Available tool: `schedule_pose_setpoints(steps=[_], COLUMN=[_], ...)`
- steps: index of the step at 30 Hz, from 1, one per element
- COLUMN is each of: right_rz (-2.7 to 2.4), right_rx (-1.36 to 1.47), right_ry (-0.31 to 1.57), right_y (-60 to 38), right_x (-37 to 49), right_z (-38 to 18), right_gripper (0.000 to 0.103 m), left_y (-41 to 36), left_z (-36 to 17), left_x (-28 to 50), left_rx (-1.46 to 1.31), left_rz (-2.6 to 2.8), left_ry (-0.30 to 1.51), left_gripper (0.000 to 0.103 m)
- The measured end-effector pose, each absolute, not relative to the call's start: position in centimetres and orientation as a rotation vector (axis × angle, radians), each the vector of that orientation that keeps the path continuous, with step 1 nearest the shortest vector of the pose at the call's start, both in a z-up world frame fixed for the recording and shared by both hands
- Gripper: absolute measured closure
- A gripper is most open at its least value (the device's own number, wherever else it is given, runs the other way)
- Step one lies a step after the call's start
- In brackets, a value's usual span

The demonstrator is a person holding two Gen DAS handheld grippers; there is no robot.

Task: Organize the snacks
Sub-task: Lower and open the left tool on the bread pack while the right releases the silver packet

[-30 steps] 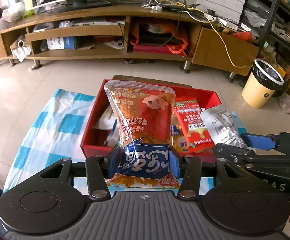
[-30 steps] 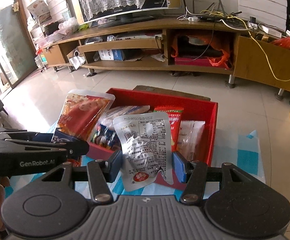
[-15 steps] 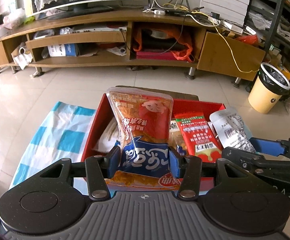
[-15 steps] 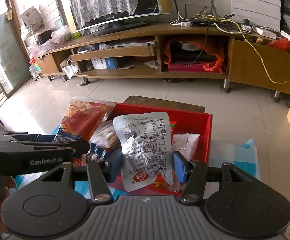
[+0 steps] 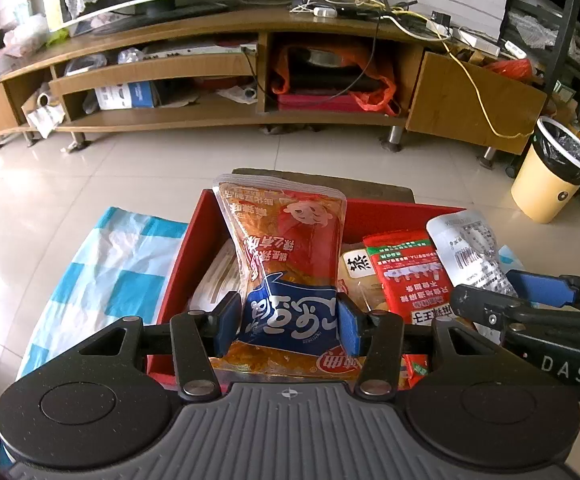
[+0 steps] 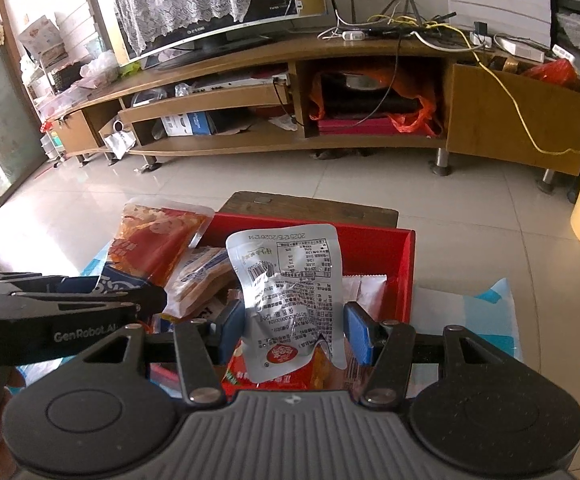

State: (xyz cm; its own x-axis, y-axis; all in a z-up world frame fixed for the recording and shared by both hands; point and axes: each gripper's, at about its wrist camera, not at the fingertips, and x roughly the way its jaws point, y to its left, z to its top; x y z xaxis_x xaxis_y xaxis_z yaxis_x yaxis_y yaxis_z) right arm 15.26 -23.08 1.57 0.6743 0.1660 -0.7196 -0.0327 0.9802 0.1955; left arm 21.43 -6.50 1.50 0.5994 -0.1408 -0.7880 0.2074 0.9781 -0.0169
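Note:
My left gripper point(image 5: 287, 322) is shut on an orange and blue snack bag point(image 5: 285, 248), which stands upright over the left half of the red box point(image 5: 181, 264). My right gripper point(image 6: 292, 330) is shut on a silver foil pouch point(image 6: 290, 292), held upright over the near side of the red box point(image 6: 404, 276). In the left wrist view the silver pouch point(image 5: 466, 252) and the right gripper point(image 5: 530, 300) show at the right. The right wrist view has the orange bag point(image 6: 153, 244) and the left gripper point(image 6: 61, 300) at its left. Inside the box lie a red packet point(image 5: 408, 276) and other snacks.
The box rests on a blue and white checked cloth point(image 5: 101, 268) on a low table. A dark wooden stool point(image 6: 310, 208) stands just beyond the box. Further off are a long wooden TV stand point(image 5: 229, 72) and a yellow waste bin point(image 5: 550, 176) on the tiled floor.
Both grippers have moved forward and slightly down over the red box, each still gripping its packet. The box now lies nearer and lower in both views.

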Motion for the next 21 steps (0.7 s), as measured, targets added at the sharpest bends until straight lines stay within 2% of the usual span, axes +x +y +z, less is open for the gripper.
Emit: schedule_pose_setpoints(steps=[21], right_rz=[0.077], right_rx=[0.111], right_ry=[0.888], right_y=[-22.1], right_x=[18.3], right_z=[-1.2], right_gripper=[0.051], left_y=[-7.3], left_z=[-0.4], left_x=[23.4], left_rx=[0.125], left_rz=[-0.199], left_ry=[0.929], left_gripper=[0.042])
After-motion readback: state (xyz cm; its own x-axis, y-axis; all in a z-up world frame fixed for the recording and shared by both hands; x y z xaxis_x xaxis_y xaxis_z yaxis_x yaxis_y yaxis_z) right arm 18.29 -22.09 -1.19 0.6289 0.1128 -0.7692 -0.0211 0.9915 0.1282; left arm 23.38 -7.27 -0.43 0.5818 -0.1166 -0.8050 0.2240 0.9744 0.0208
